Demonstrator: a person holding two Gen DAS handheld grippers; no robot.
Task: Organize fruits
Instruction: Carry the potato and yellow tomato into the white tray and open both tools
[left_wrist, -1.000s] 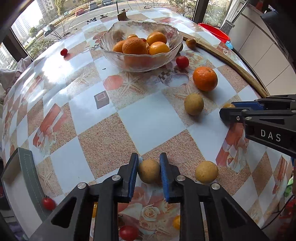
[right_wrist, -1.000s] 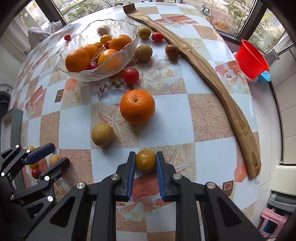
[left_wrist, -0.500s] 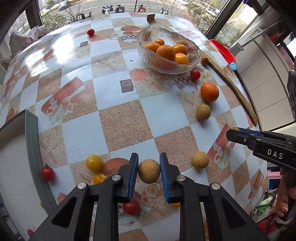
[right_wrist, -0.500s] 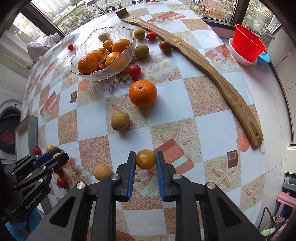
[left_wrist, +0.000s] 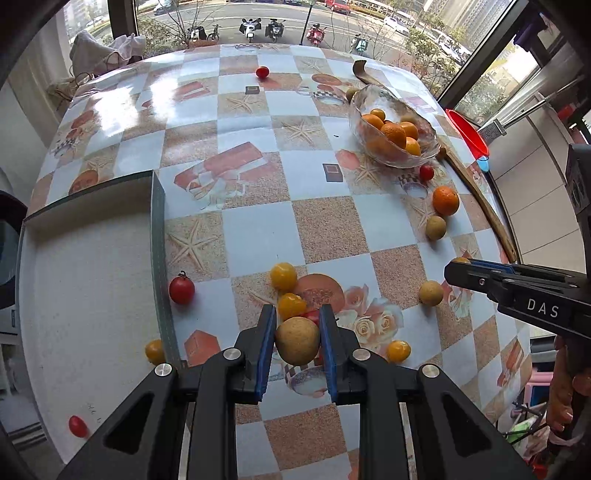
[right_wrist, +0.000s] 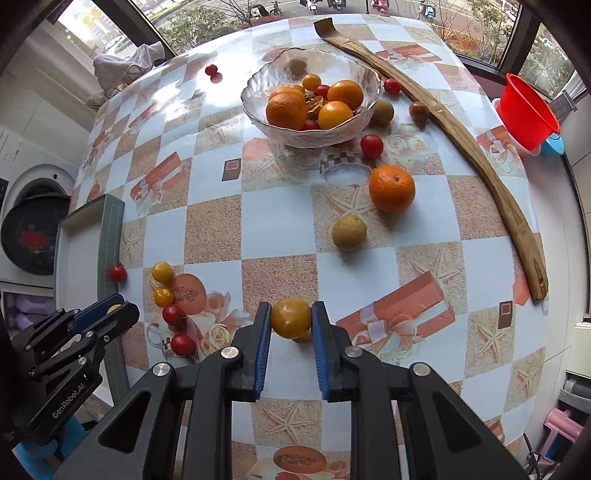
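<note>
Left gripper pinches a tan fruit above the table, right of the tray. Right gripper pinches a yellow tomato above the table. Glass bowl of oranges sits far side; loose orange nearby.

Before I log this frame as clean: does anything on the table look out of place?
Yes: a long wooden stick lies among the fruit beside the glass bowl, and it is no fruit. Loose fruit is scattered widely; one red tomato sits alone far across the table.
</note>
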